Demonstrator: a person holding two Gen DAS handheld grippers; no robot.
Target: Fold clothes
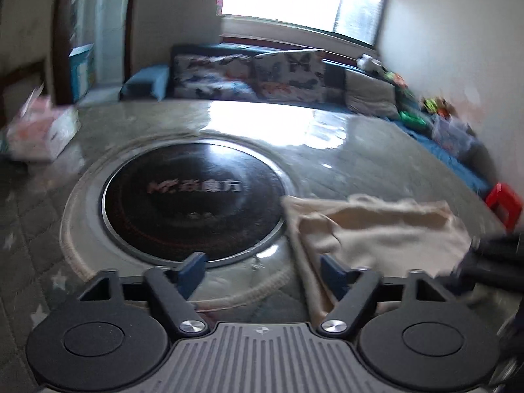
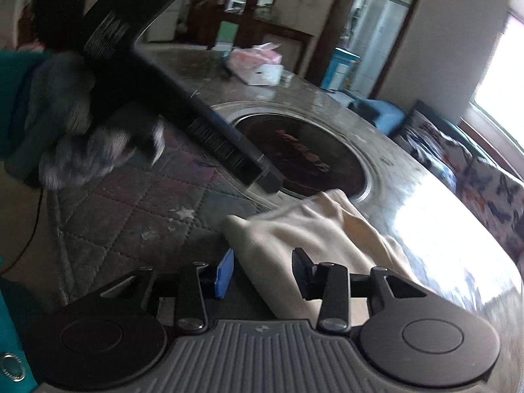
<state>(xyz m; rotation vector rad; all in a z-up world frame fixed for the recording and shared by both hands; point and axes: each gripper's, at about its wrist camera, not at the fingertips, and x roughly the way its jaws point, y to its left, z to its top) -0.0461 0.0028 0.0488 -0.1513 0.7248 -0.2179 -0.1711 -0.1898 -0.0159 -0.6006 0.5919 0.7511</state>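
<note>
Cream-coloured cloth (image 1: 376, 229) lies crumpled on the glossy round desk (image 1: 229, 124), its near edge just beside the black inset cooktop (image 1: 193, 203) at the desk's centre and partly over a quilted star-patterned mat (image 2: 137, 216). The left gripper (image 1: 262, 270) hovers low above the desk with its jaws apart and nothing between them; its right blue pad sits over the cloth's edge. The right gripper (image 2: 262, 271), jaws parted, straddles a fold of the cloth, with the pads clear of the fabric. In the right wrist view, a gloved hand (image 2: 82, 150) holds the other gripper's dark body above the mat. A pink tissue pack (image 1: 42, 131) rests on the desk's far side, a patterned sofa (image 1: 245, 78) beyond it under a bright window.
</note>
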